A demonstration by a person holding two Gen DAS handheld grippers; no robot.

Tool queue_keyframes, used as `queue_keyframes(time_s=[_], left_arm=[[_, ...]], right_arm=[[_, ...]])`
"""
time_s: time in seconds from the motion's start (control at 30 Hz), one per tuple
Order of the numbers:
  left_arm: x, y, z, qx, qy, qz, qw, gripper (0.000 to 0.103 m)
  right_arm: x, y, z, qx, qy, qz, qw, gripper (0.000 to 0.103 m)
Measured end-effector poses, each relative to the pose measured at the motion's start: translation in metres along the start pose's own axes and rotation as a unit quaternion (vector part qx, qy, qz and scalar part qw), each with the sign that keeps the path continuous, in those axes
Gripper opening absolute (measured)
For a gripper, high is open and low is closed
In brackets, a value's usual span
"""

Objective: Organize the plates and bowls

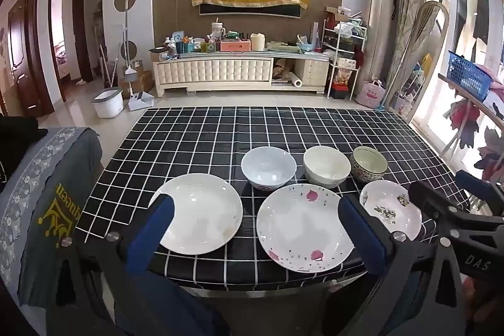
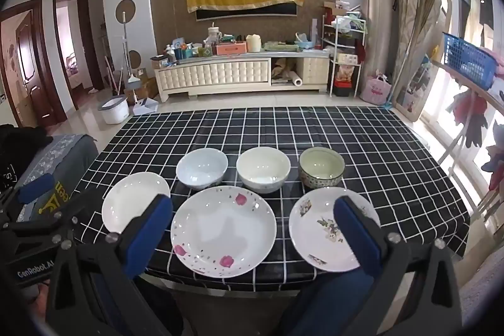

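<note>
Six pieces of crockery are laid out in two rows on the table (image 2: 393,147), which is covered with a black checked cloth. The layout reads as a starting arrangement: nothing is stacked yet.

In the near row, from left to right, are set a plain white plate (image 2: 132,200), a larger plate with pink petals (image 2: 220,229) and a smaller plate with floral prints (image 2: 318,229). All three lie flat and apart from one another. The petal plate and the floral plate sit close to the near edge of the table, so little margin is left there.

In the far row, just behind the plates, stand a pale blue bowl (image 2: 202,167), a cream bowl (image 2: 263,169) and a patterned bowl (image 2: 321,167), all upright and empty, with narrow gaps between them.

The left gripper (image 1: 255,225) is held above the near edge with its fingers spread wide and nothing between them. The right gripper (image 2: 252,225) is held likewise, fingers fully spread and empty, framing the petal plate.

The far half of the table is unoccupied, and room for stacking is judged ample there. The right edge of the table lies near the patterned bowl and the floral plate.
</note>
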State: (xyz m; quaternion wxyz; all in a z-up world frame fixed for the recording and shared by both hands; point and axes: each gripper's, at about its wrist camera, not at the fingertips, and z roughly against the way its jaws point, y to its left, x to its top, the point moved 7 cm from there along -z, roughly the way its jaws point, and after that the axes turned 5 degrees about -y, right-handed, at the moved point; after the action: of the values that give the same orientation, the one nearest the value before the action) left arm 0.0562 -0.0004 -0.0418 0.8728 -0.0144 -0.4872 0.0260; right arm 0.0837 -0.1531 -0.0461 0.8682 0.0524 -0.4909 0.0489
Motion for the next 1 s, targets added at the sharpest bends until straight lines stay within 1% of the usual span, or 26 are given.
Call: queue_keyframes(time_s=[0.13, 0.3, 0.47, 1.0], left_arm=[[0.0001, -0.0004, -0.0014, 0.005, 0.005, -0.004, 1.0, 0.103], [0.0031, -0.0005, 0.0039, 0.015, -0.001, -0.015, 0.9998, 0.103], [-0.0006, -0.0003, 0.005, 0.008, -0.005, -0.011, 0.9999, 0.103], [-0.002, -0.0044, 0.0036, -0.003, -0.004, -0.02, 0.9998, 0.103]], right_arm=[[0.0003, -0.0016, -0.0004, -0.005, 0.0, 0.0, 1.0, 0.103], [-0.0022, 0.0017, 0.0025, -0.003, -0.001, 0.001, 1.0, 0.103], [-0.0022, 0.0018, 0.0079, -0.005, -0.001, 0.005, 1.0, 0.103], [-0.0066, -0.003, 0.0041, -0.012, 0.012, -0.002, 1.0, 0.103]])
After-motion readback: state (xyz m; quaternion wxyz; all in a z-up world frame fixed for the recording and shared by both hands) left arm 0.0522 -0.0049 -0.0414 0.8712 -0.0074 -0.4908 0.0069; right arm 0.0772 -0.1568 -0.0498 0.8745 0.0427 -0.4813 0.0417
